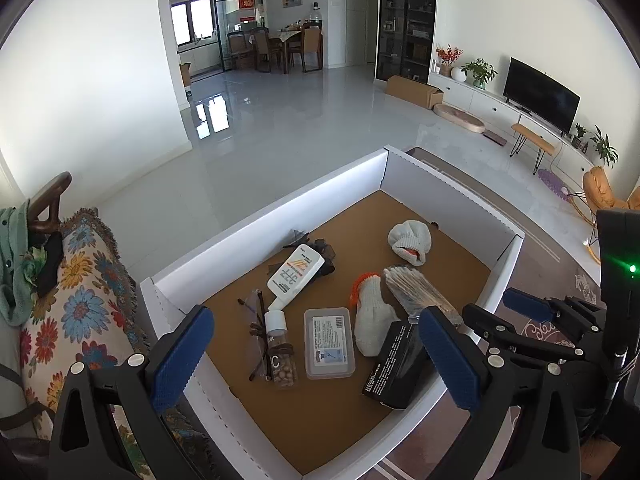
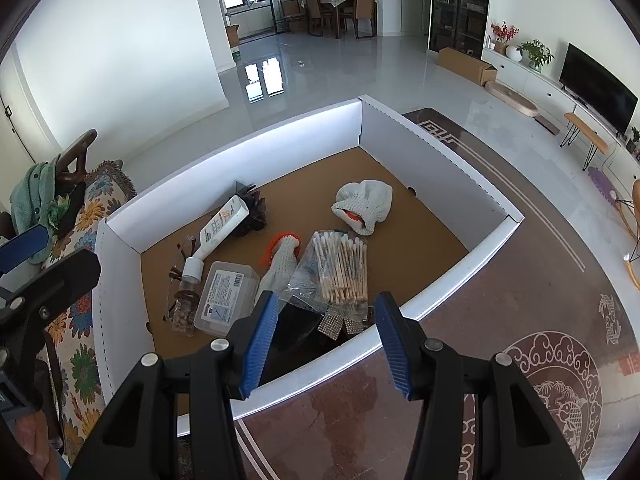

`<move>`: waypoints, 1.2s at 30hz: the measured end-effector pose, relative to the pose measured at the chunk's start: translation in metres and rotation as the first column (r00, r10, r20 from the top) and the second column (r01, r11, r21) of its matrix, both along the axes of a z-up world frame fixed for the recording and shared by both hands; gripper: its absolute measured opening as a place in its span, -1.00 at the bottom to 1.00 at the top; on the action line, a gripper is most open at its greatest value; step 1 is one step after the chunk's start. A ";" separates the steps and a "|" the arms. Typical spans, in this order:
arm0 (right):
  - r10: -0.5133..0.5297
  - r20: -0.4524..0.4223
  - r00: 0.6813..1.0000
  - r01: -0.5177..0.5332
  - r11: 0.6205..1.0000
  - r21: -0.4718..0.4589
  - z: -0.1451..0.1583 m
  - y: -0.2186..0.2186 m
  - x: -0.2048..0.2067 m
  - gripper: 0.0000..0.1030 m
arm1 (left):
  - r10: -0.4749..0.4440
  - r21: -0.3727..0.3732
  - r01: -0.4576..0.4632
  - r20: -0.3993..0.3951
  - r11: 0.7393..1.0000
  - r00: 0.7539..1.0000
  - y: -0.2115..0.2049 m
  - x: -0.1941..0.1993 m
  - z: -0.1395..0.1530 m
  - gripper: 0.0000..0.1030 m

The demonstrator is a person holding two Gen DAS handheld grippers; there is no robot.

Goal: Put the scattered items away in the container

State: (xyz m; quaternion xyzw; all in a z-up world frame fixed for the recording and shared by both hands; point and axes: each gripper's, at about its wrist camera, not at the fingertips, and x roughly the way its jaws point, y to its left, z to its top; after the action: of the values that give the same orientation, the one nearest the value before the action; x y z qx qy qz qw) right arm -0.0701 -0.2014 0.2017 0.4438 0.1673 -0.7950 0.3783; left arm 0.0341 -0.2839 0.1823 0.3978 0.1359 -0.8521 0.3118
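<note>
The white cardboard container [image 1: 280,208] [image 2: 240,152] with a brown floor holds a white tube [image 1: 296,272] [image 2: 224,224], a clear plastic case [image 1: 329,342] [image 2: 226,296], a small bead bottle [image 1: 280,352], glasses [image 1: 256,320], a flat glove [image 1: 372,316] [image 2: 280,264], a balled glove [image 1: 410,240] [image 2: 364,204], a bag of cotton swabs [image 1: 416,288] [image 2: 342,268] and a black box [image 1: 396,364] [image 2: 296,328]. My left gripper [image 1: 316,356] hovers open over the near left corner, holding nothing. Above the near wall my right gripper [image 2: 326,344] stands open, nothing between its pads.
A floral cushion [image 1: 80,300] [image 2: 80,320] and a green cloth [image 1: 12,260] lie left of the container. A patterned brown rug [image 2: 520,320] spreads to its right and front. Beyond lies glossy white floor with a TV unit at far right.
</note>
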 end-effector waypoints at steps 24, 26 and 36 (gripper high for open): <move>0.007 -0.007 1.000 -0.008 1.000 -0.008 0.003 0.001 -0.001 0.00 | 0.038 0.022 -0.038 -0.019 0.999 0.999 -0.003 0.002 -0.003 1.00; 0.006 -0.006 1.000 -0.006 1.000 -0.010 0.003 0.002 -0.002 0.00 | 0.037 0.020 -0.037 -0.021 0.999 0.999 -0.002 0.002 -0.003 1.00; 0.005 -0.004 1.000 -0.005 1.000 -0.003 0.001 0.003 -0.003 0.00 | 0.055 0.014 -0.055 -0.021 0.998 0.998 -0.002 0.002 -0.003 1.00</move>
State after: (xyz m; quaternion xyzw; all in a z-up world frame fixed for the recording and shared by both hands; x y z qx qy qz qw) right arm -0.0734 -0.1989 0.2024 0.4411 0.1678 -0.7952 0.3806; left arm 0.0363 -0.2858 0.1794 0.3870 0.1558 -0.8463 0.3311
